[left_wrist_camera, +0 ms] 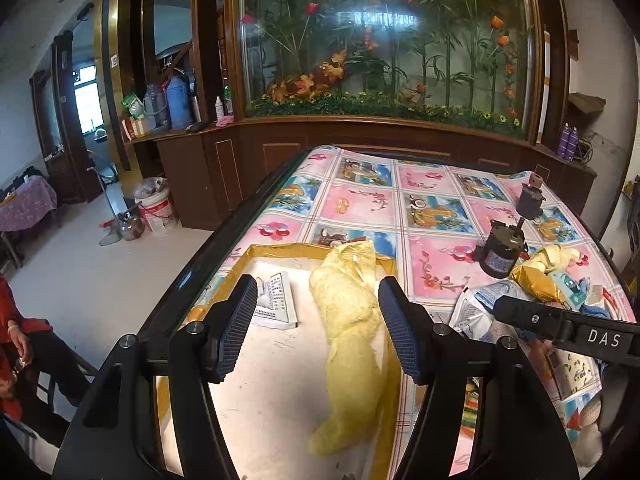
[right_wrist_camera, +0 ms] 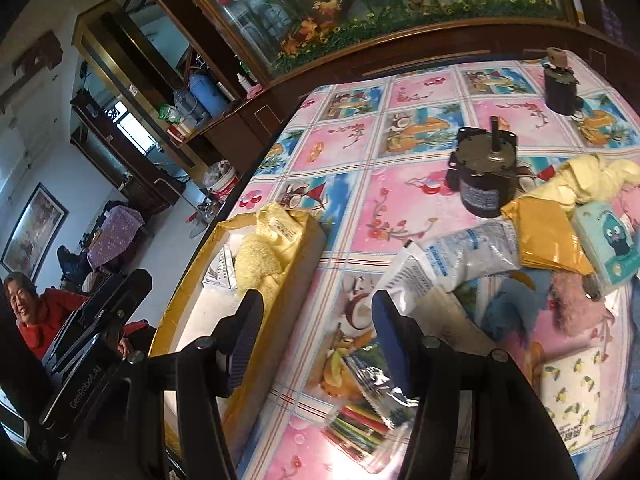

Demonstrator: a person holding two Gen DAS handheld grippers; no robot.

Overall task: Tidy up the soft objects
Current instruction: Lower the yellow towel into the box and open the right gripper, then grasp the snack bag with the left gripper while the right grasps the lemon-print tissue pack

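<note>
left gripper (left_wrist_camera: 318, 320) gapes wide, empty, above the yellow towel (left_wrist_camera: 348, 320) in the tray (left_wrist_camera: 280, 250); right gripper (right_wrist_camera: 316, 320) likewise wide, empty.

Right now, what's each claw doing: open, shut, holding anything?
Left claw: open, holding nothing, over the yellow towel in the box.
Right claw: open, holding nothing, above the tablecloth.

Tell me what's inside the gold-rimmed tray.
Inside the gold-rimmed tray: a fluffy yellow cloth draped over its far rim, and a printed leaflet lying flat on the white floor. Anything beneath the cloth is hidden.
</note>
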